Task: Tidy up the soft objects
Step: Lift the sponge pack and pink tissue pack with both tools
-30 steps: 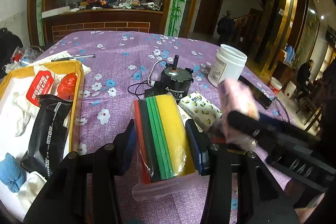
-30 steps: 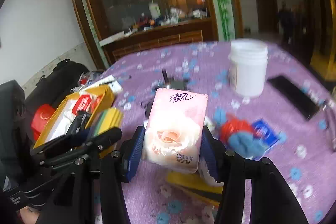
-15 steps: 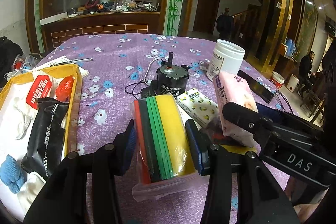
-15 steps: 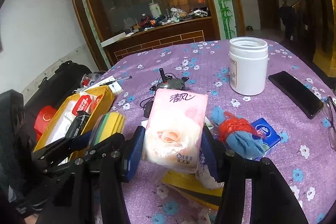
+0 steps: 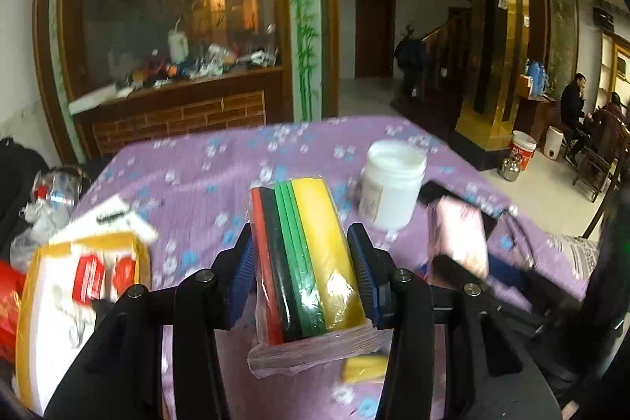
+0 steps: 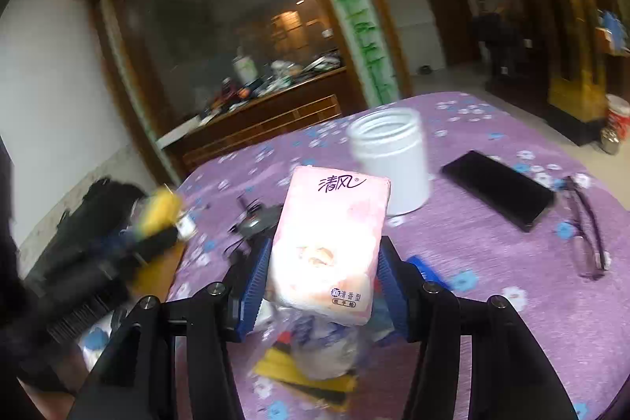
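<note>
My left gripper point(image 5: 302, 276) is shut on a plastic-wrapped pack of sponges point(image 5: 309, 262) striped red, black, green and yellow, held above the purple flowered tablecloth point(image 5: 204, 184). My right gripper point(image 6: 323, 280) is shut on a pink tissue pack point(image 6: 328, 243), also lifted off the table. In the left wrist view the pink tissue pack point(image 5: 458, 235) shows blurred to the right. The right wrist view shows the sponge pack point(image 6: 157, 213) as a yellow blur at the left. A yellow-rimmed tray point(image 5: 25, 321) with white, red and black soft items lies at the lower left.
A white plastic jar point(image 5: 391, 184) stands mid-table. A black phone point(image 6: 498, 187) and glasses point(image 6: 586, 235) lie to the right. A small motor point(image 6: 256, 219) with wire, a blue packet point(image 6: 423, 268) and bagged items point(image 6: 315, 353) lie below my right gripper. Bags crowd the table's left edge.
Both grippers have risen with their loads and tilted. The left wrist view now sits higher, with the motor and small tissue packet out of sight behind the sponges.
</note>
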